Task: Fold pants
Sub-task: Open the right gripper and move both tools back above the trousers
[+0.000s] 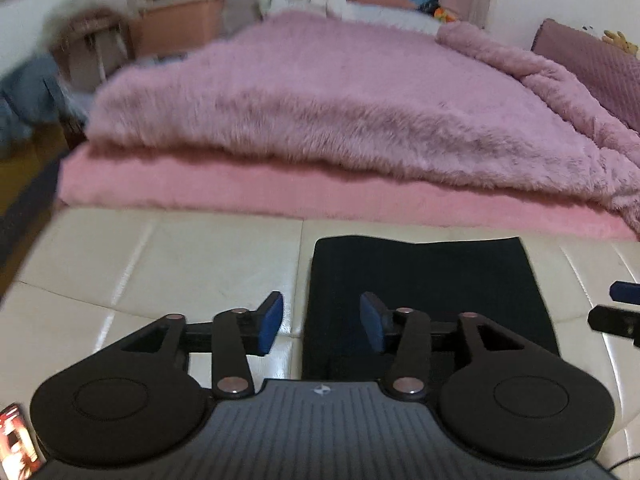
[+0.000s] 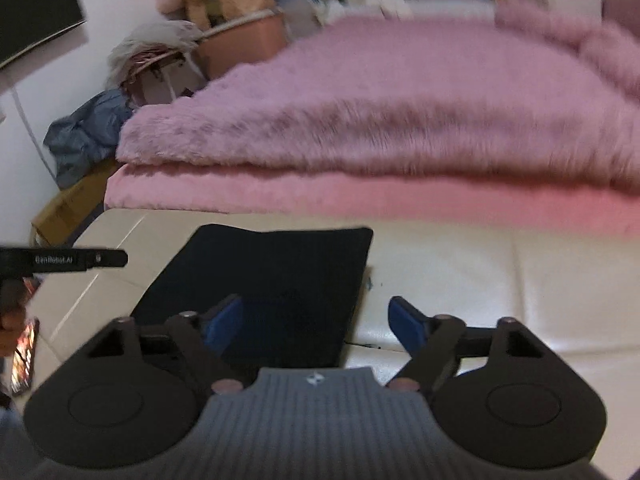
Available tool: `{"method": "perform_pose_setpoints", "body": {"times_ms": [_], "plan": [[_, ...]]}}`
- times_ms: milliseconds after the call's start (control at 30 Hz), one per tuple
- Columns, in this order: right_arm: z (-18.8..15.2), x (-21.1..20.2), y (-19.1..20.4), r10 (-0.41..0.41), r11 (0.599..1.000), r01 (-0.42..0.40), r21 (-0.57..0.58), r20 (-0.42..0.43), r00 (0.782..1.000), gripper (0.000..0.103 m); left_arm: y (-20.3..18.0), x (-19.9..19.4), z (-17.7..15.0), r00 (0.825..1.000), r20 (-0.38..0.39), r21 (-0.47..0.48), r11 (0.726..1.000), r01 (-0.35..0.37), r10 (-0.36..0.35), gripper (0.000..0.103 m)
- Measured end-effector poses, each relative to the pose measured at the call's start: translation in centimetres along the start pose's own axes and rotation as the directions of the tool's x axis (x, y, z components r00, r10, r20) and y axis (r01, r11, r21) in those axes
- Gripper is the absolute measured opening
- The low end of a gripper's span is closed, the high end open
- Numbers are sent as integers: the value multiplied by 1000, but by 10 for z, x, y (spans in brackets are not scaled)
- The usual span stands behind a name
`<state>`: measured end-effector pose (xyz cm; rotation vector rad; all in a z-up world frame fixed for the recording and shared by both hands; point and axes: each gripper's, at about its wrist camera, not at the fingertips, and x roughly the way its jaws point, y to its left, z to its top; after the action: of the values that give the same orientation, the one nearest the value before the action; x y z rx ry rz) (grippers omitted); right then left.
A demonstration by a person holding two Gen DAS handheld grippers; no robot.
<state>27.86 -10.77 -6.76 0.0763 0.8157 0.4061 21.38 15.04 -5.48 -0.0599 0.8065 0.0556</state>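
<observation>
The black pants (image 1: 432, 296) lie folded into a flat rectangle on the cream leather bench (image 1: 140, 264). They also show in the right wrist view (image 2: 276, 280). My left gripper (image 1: 322, 322) is open and empty, above the near left edge of the pants. My right gripper (image 2: 316, 320) is open and empty, above the near right edge of the pants. The right gripper's tip shows at the right edge of the left wrist view (image 1: 616, 312). The left gripper shows at the left edge of the right wrist view (image 2: 72, 259).
A bed with a fluffy pink blanket (image 1: 340, 108) stands just behind the bench. Boxes, a chair and piled clothes (image 2: 88, 132) stand at the far left. A phone (image 2: 25, 356) lies at the bench's left end.
</observation>
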Motion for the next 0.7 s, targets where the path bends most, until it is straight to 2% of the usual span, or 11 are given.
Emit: {"method": "perform_pose_setpoints", "body": {"times_ms": [67,133,200,333,467,700], "plan": [[-8,-19,15,-20,999,21,-47,26,999,81,-12,-24,-10,999,45,5,1000,-17,17,61],[-16,-34,27,-36,996,40,-76,47,998,81,-24,-41,-18,998,57,21,1000,-15,14,75],[-28,-52,38,-71,993,78,-90,77,995,82,-35,-58,-28,998,68,30,999,-16,14,82],[-52,-81,55,-101,988,111,-106,100,990,82,-54,-82,-49,996,72,56,997,-50,45,82],[-75,-105,64,-97,991,103,-88,67,993,82,-67,-94,-73,996,41,74,994,-81,78,84],[-107,-126,75,-119,986,121,-115,24,993,82,-79,-103,-96,998,-21,72,995,-64,65,84]]}}
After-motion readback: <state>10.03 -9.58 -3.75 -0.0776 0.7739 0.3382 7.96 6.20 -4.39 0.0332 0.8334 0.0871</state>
